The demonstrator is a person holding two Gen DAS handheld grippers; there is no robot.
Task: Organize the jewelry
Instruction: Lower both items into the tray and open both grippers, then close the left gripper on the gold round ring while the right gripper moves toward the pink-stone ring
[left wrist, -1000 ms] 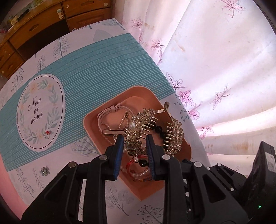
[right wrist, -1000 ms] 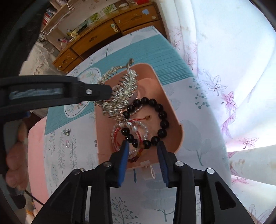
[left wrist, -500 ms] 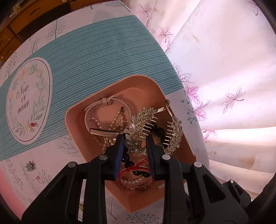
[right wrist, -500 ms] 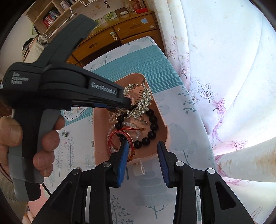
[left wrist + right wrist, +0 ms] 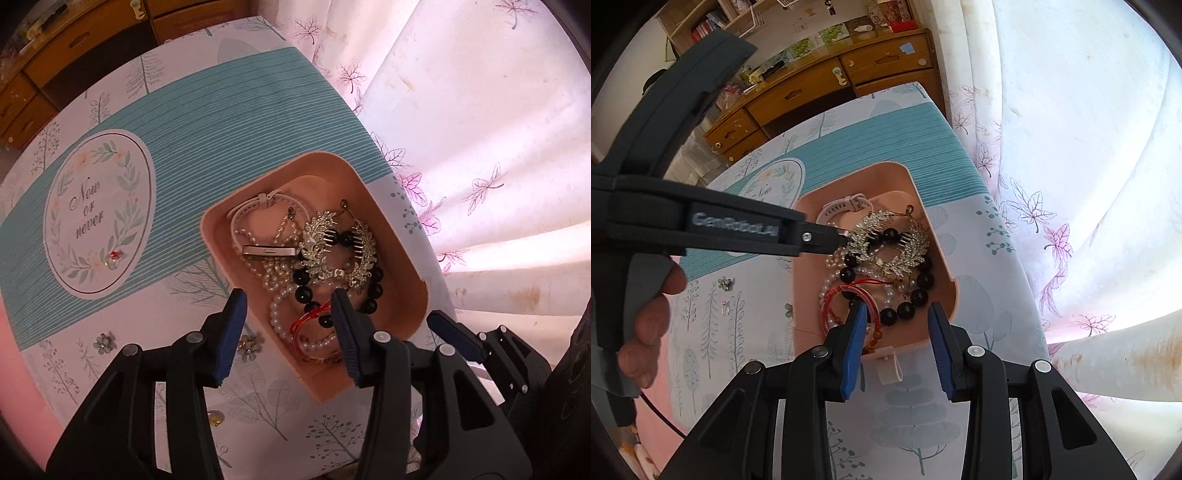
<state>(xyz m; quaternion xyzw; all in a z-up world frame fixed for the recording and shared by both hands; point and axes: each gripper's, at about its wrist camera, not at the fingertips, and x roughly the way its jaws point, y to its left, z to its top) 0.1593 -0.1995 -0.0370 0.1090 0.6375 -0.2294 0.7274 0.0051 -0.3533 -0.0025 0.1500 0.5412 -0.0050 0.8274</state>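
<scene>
table: teal-striped tablecloth [image 5: 229, 122] | pink tray [image 5: 399, 236] near the curtain edge, stuffed with jewelry | leaf hair comb [image 5: 334, 243] lying on the black bead bracelet [image 5: 369, 291] in there | left gripper [image 5: 286, 332] jaws opening, nothing in them | right gripper [image 5: 895, 343] parted, empty, over tray's near rim

In the right wrist view the left hand-held gripper [image 5: 842, 240] hides the pearl strands at nine o'clock in the pink tray [image 5: 945, 280], its fingertips indistinct, while the small ring [image 5: 724, 303] on the counter [image 5: 923, 417] is too tiny to identify.
</scene>
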